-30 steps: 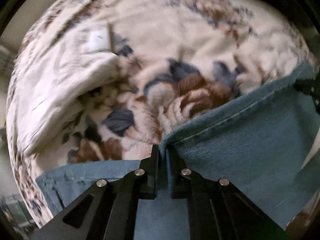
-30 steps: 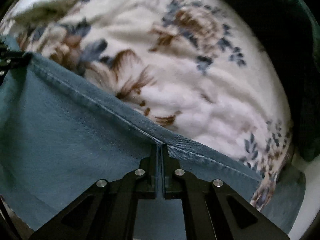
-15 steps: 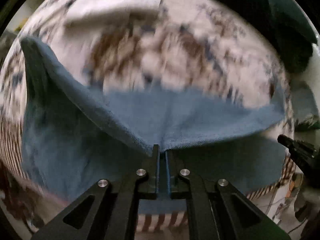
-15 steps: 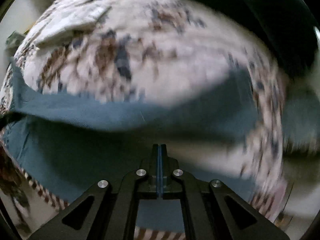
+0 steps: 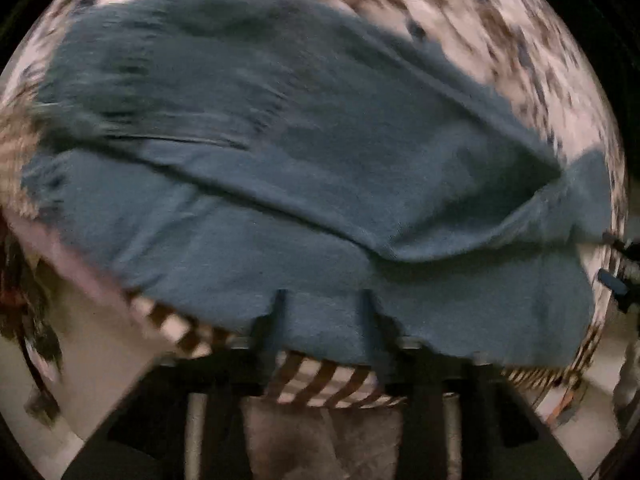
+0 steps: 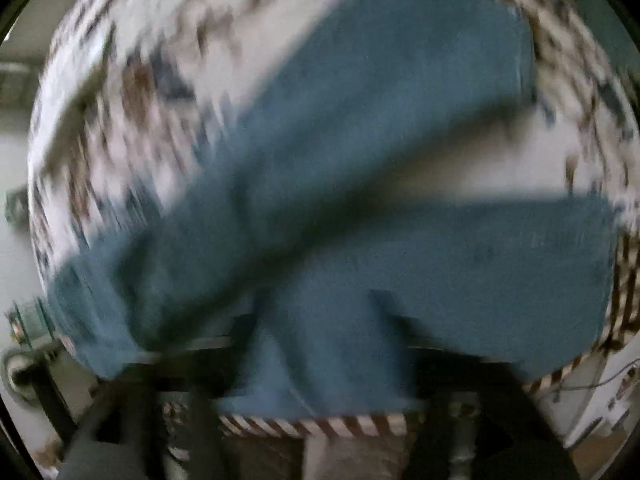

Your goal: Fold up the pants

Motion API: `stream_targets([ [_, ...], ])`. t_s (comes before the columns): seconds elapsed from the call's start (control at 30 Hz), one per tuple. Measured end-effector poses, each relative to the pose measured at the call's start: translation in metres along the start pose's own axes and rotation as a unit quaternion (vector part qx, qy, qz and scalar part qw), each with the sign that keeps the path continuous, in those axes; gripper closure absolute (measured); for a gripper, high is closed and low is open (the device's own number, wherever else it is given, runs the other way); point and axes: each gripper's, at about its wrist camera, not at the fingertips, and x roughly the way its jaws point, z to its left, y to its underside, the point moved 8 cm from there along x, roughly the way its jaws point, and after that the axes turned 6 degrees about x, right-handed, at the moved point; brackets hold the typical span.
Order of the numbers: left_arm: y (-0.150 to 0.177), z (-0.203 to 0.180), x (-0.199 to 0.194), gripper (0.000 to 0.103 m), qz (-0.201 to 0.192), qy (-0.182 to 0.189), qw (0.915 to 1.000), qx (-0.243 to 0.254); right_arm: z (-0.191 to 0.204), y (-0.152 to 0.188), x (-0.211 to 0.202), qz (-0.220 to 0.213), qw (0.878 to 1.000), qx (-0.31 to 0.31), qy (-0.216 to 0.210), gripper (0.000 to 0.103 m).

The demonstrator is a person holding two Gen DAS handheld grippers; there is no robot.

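The blue denim pants (image 5: pixel 300 168) lie folded over on the floral blanket (image 5: pixel 500 28), with a fold ridge running across them. My left gripper (image 5: pixel 322 304) is open at the near edge of the denim, its fingers (image 5: pixel 280 312) spread apart and holding nothing. In the right wrist view the pants (image 6: pixel 380 200) spread over the blanket (image 6: pixel 132 80), both badly blurred by motion. My right gripper (image 6: pixel 316 320) is open just above the near denim edge, its fingers (image 6: pixel 384 304) wide apart. The right gripper's tip also shows at the far right of the left wrist view (image 5: pixel 618 272).
The blanket's striped brown and white edge (image 5: pixel 320 380) hangs at the near side of the bed, also in the right wrist view (image 6: pixel 320 424). A pale floor (image 5: pixel 100 352) lies below. A dark green fabric sits at the far upper right.
Both grippers carried the denim edge over and back toward the near side, then opened and let it go. The pants now lie doubled over on the blanket.
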Motion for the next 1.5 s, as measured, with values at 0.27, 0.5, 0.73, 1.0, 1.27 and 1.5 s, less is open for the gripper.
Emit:
stream_targets([
  [0.27, -0.075, -0.020, -0.014, 0.022, -0.089, -0.100, 0.9908, 0.022, 0.038, -0.133, 0.026, -0.016, 0.994, 0.038, 0.105, 0.014],
  [0.5, -0.120, -0.070, -0.024, 0.022, -0.111, -0.090, 0.9873, 0.069, 0.004, -0.129, 0.030, -0.018, 0.985, 0.110, 0.132, 0.097],
  [0.73, -0.081, -0.103, -0.014, 0.022, -0.076, -0.056, 0.9909, 0.096, -0.098, 0.011, -0.068, -0.077, 0.979, 0.186, 0.033, 0.097],
  [1.0, -0.046, -0.132, 0.024, 0.022, -0.016, -0.057, 0.9851, 0.161, -0.209, 0.085, 0.010, 0.008, 0.953, 0.293, -0.073, 0.093],
  [1.27, -0.043, -0.147, 0.035, 0.022, -0.015, -0.071, 0.9789, 0.191, -0.250, 0.097, 0.004, -0.066, 0.902, 0.387, -0.182, 0.099],
  [1.5, -0.035, -0.129, 0.014, 0.022, -0.023, -0.058, 0.9869, 0.149, -0.255, 0.101, -0.040, -0.093, 0.951, 0.293, -0.034, 0.099],
])
